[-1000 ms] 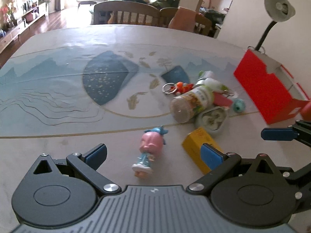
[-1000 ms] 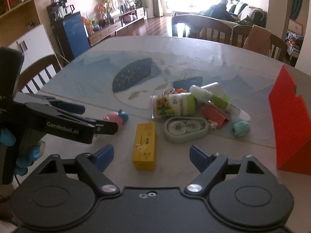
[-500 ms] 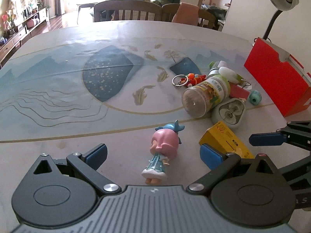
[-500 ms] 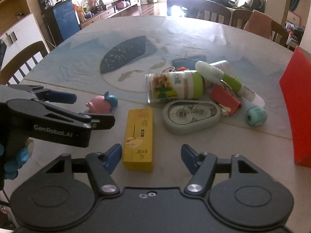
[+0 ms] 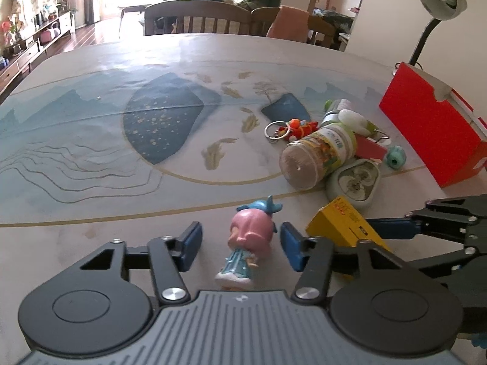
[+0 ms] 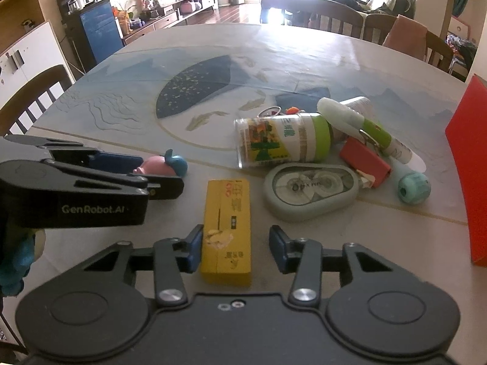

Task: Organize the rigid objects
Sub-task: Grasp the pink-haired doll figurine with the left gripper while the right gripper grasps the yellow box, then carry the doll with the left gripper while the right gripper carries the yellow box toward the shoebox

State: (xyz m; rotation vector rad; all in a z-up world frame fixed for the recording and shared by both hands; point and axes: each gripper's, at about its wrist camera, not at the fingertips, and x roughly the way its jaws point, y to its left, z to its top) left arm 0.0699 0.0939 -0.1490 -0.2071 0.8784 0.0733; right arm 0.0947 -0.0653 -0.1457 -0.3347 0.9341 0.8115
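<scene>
Since both tools are open wide and hold nothing, each has a toy or box between its fingers, ready to grab: the left gripper [image 5: 240, 245] around the pink doll [image 5: 248, 243] (lying low, middle) — the right gripper [image 6: 236, 248] around the yellow box [image 6: 227, 228].

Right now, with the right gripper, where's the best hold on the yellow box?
Probably across the yellow box's two long sides near its close end, coming straight ahead. It lies flat, long axis along the open right gripper's fingers, already between them, with the left pad nearly touching.
</scene>
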